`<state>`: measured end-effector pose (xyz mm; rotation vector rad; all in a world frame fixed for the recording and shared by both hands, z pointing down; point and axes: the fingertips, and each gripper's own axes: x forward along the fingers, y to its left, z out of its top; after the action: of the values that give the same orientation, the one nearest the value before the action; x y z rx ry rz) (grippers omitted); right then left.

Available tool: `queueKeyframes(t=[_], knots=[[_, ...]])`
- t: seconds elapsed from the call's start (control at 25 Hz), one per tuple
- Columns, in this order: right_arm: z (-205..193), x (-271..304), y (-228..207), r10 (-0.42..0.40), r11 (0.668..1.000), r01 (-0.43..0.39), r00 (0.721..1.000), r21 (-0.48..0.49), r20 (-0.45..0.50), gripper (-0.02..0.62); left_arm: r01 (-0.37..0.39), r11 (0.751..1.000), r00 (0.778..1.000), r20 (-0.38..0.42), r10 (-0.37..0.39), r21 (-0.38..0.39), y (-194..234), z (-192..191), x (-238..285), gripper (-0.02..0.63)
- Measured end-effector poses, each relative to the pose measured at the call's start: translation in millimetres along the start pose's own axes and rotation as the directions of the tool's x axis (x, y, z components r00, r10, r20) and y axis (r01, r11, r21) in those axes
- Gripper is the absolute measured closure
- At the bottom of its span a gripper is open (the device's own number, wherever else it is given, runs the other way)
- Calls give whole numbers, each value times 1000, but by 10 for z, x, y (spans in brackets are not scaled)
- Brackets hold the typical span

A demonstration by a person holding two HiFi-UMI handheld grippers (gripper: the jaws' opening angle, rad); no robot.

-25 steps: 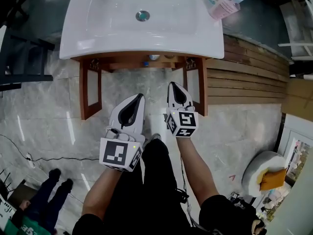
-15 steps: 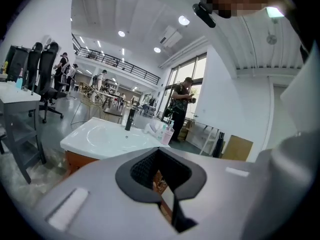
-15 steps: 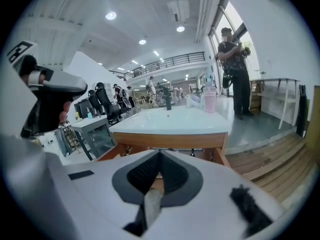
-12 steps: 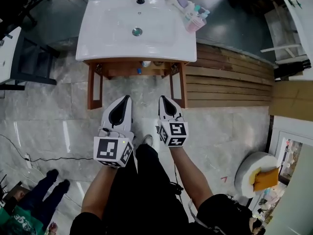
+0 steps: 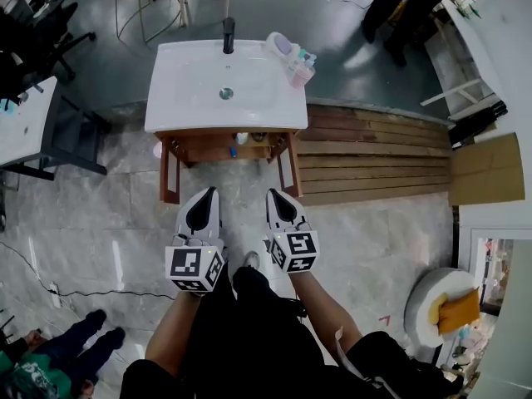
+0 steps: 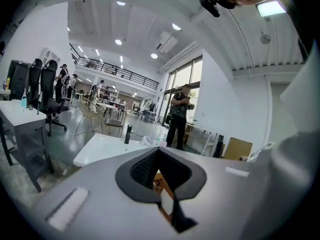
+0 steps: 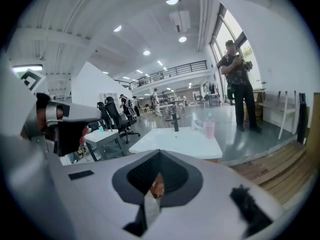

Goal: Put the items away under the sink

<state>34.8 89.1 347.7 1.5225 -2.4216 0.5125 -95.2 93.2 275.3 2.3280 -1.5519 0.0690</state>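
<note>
My left gripper (image 5: 205,196) and right gripper (image 5: 278,198) are closed, empty. The pink cup (image 5: 301,73), far right on the sink (image 5: 176,106), is probably light and slippery, so I would grip mid-wall.

No word, number or brand is showing clearly enough to read in any view. The cube (image 5: 194,268) on the left gripper (image 5: 208,193) and the cube (image 5: 295,252) on the right gripper (image 5: 272,194) are showing only black-and-white square markers, patterns rather than letters. Pale lettering is showing on a green garment (image 5: 29,379) at the head view's lower left corner, too small to read, and the pink bottle (image 5: 301,71) on the sink (image 5: 191,98) is showing no legible label.
</note>
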Motion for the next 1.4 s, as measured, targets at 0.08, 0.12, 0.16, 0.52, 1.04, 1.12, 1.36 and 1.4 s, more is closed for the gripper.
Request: queueKeyframes(t=[0.08, 0.12, 0.16, 0.52, 1.04, 1.12, 1.36, 1.4], knots=[[139, -119, 65, 8, 1000, -8, 1000, -25, 20, 580, 6, 1000, 1000, 5, -6, 0, -69, 54, -67, 601], [209, -177, 90, 8, 999, -7, 999, -37, 32, 580, 11, 1000, 1000, 9, -11, 0, -107, 85, -94, 601], [284, -231, 104, 5, 999, -3, 999, -44, 46, 580, 17, 1000, 1000, 14, -17, 1, -143, 121, -115, 601], [826, -724, 222, -17, 1000, 19, 987, -12, 160, 580, 56, 998, 997, 61, -57, 16, -350, 450, -326, 601], [1023, -905, 238, -37, 999, 43, 977, -21, 208, 580, 88, 996, 992, 85, -90, 25, -501, 569, -359, 601], [1019, -927, 237, -40, 999, 45, 977, -17, 208, 580, 94, 995, 992, 79, -96, 23, -518, 560, -365, 601], [995, -926, 245, -43, 999, 49, 978, -21, 204, 580, 100, 995, 993, 67, -101, 20, -537, 526, -351, 601], [992, -932, 243, -44, 999, 49, 978, -22, 206, 580, 103, 994, 992, 65, -105, 25, -548, 521, -350, 601]])
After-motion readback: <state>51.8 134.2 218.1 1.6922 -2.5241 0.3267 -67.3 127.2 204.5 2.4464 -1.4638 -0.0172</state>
